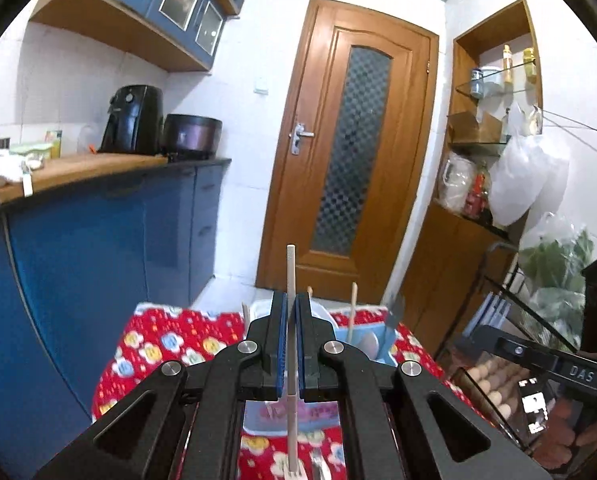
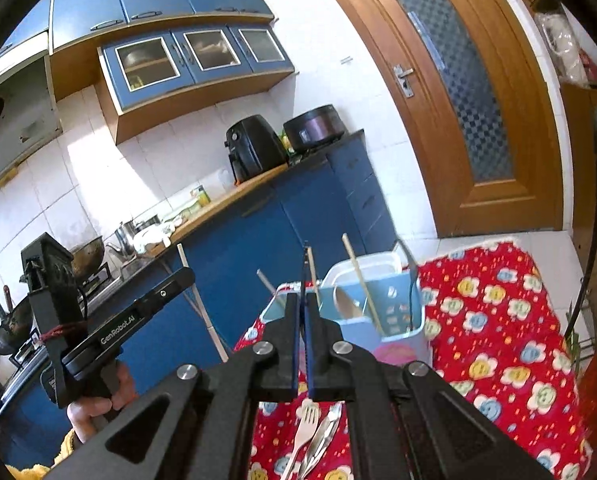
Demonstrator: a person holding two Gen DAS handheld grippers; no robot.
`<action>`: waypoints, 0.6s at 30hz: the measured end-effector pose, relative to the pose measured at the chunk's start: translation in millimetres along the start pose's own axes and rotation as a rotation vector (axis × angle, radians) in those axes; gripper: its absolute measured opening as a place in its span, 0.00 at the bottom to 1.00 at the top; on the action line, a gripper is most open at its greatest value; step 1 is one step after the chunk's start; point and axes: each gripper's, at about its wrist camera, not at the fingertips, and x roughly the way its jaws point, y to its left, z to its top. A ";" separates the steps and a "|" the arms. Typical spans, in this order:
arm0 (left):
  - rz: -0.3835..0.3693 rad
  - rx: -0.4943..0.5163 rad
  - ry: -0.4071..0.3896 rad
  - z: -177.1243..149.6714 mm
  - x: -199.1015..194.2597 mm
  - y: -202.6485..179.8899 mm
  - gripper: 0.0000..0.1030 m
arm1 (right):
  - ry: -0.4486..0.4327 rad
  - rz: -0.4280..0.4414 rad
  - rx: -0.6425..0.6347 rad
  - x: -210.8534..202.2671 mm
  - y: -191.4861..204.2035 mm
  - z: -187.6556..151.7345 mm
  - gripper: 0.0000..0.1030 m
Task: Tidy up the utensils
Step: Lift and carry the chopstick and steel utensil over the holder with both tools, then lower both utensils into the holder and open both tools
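My left gripper (image 1: 291, 300) is shut on a pale chopstick (image 1: 290, 268), which stands upright between its blue pads. The right wrist view also shows this left gripper (image 2: 190, 276) at the left, raised beside the table. My right gripper (image 2: 303, 300) is shut on a thin dark utensil (image 2: 306, 264) seen edge-on, its tip poking above the jaws. Just beyond both grippers stands a light blue utensil holder (image 2: 398, 312) with a wooden spoon (image 2: 344, 300) and chopsticks (image 2: 360, 276) in it. A wooden fork (image 2: 304, 428) and metal utensils (image 2: 326, 428) lie on the cloth below the right gripper.
A red floral cloth (image 2: 498, 320) covers the table. Blue cabinets (image 1: 98, 240) with a counter run along the left, carrying an air fryer (image 1: 134, 120) and a cooker pot (image 1: 192, 136). A wooden door (image 1: 354, 140) is behind, and a wire rack (image 1: 538, 300) with bags stands at the right.
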 end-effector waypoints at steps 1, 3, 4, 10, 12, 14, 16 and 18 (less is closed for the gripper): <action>0.000 -0.001 -0.003 3.0 1.5 0.1 0.04 | -0.004 -0.003 0.001 0.4 -1.3 3.7 0.03; 0.004 0.003 -0.023 13.6 4.9 -1.1 0.04 | -0.012 -0.006 0.004 1.1 -3.6 10.8 0.03; 0.006 0.007 -0.033 18.5 6.8 -2.3 0.04 | -0.016 -0.007 0.006 2.0 -4.5 13.8 0.03; 0.017 0.028 -0.087 42.1 16.1 -8.3 0.04 | -0.037 -0.014 0.020 10.2 -10.5 37.5 0.03; 0.025 0.036 -0.106 50.0 22.2 -9.4 0.04 | -0.055 -0.016 0.017 13.0 -11.4 44.9 0.03; 0.028 0.040 -0.108 54.8 31.1 -8.7 0.04 | -0.068 -0.021 0.014 16.8 -11.9 50.4 0.03; 0.034 0.034 -0.098 58.4 43.0 -6.8 0.04 | -0.075 -0.029 0.017 24.3 -15.0 55.3 0.03; 0.039 0.021 -0.091 58.6 53.3 -3.1 0.04 | -0.075 -0.034 0.022 31.7 -18.6 57.9 0.03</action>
